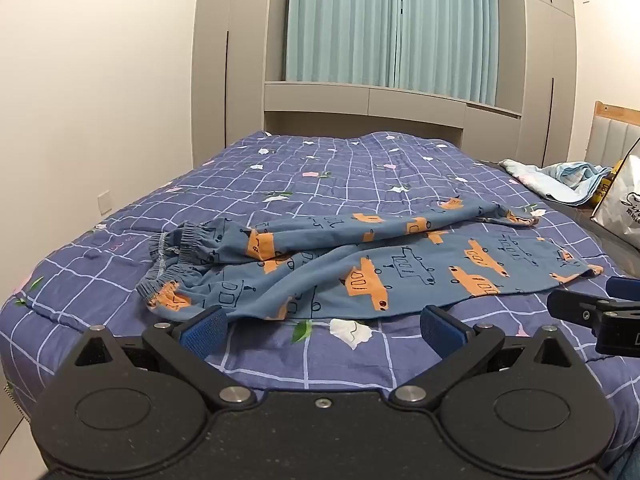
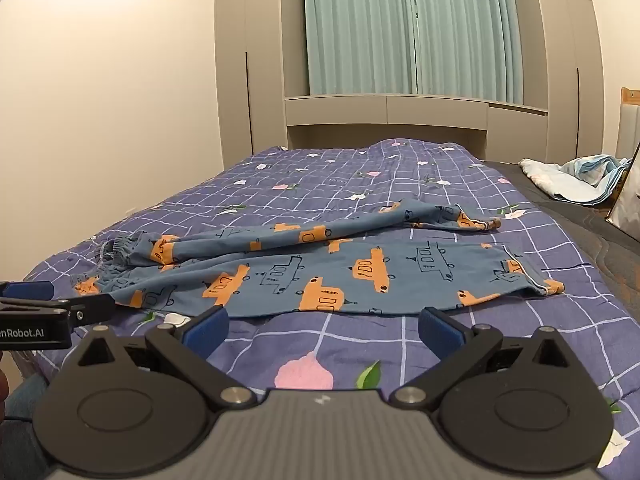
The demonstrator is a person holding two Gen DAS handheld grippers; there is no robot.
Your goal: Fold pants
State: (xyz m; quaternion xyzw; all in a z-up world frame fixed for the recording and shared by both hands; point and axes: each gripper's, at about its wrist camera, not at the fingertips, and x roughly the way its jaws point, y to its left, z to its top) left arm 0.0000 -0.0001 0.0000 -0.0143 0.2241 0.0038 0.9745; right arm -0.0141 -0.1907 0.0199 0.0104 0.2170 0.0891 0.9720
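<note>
Blue pants [image 1: 360, 268] with orange car prints lie across the bed, also in the right wrist view [image 2: 340, 276]. The elastic waistband [image 1: 180, 256] is at the left, the leg cuffs [image 1: 576, 268] at the right. The far leg lies twisted beside the near one. My left gripper [image 1: 320, 330] is open and empty, just in front of the pants' near edge by the waist. My right gripper [image 2: 322, 330] is open and empty, just in front of the near leg. Each gripper shows at the edge of the other's view.
The bed has a blue checked quilt [image 1: 304, 184] with flowers. A light blue blanket [image 1: 560, 180] and a white bag [image 1: 624, 200] lie at the right. A wall is left; a wardrobe and green curtains [image 1: 392, 24] are behind.
</note>
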